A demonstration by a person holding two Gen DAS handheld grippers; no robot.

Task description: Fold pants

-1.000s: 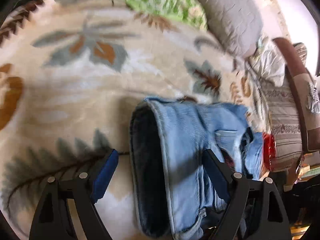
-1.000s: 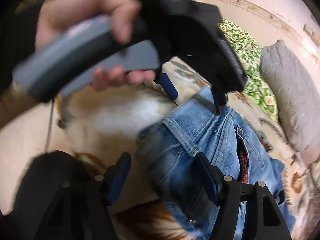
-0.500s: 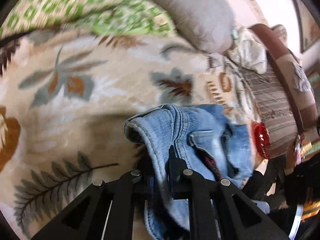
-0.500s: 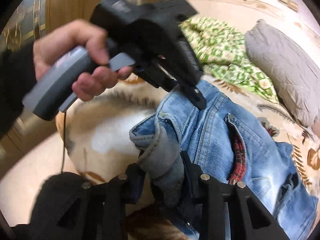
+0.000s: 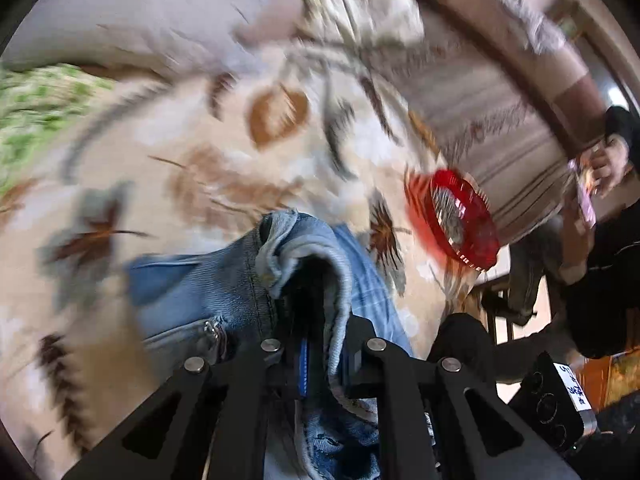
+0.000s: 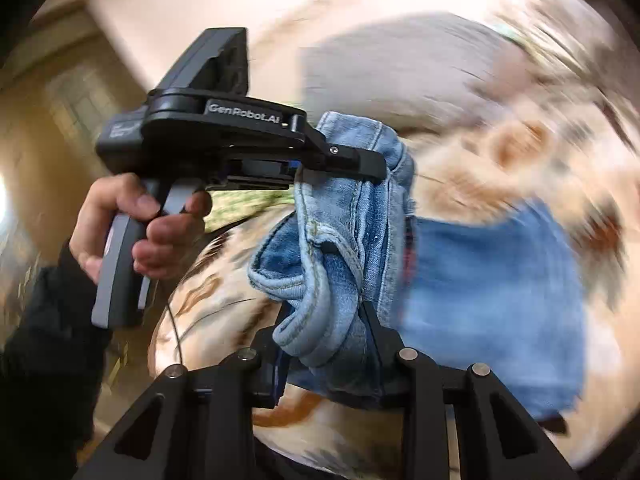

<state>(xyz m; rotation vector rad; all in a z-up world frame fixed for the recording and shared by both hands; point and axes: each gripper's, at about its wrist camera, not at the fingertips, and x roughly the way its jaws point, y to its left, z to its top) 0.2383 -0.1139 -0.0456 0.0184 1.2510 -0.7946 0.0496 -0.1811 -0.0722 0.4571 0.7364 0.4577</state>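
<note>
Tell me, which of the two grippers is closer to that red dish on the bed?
Left. The left gripper, shut on the jeans, has the red dish just ahead to its right. The right gripper, also shut on the jeans, shows no dish in its view.

Pants: light-blue denim jeans, faded, pale stitched seams, zip fly showing in left wrist view. Waistband end bunched and lifted off the bed, pinched at two spots, folds hanging between them. A strip of red lining shows at an opening. Rest of the fabric trails down onto the leaf-patterned bedspread. Edges blurred; bed's edges not discernible.
</note>
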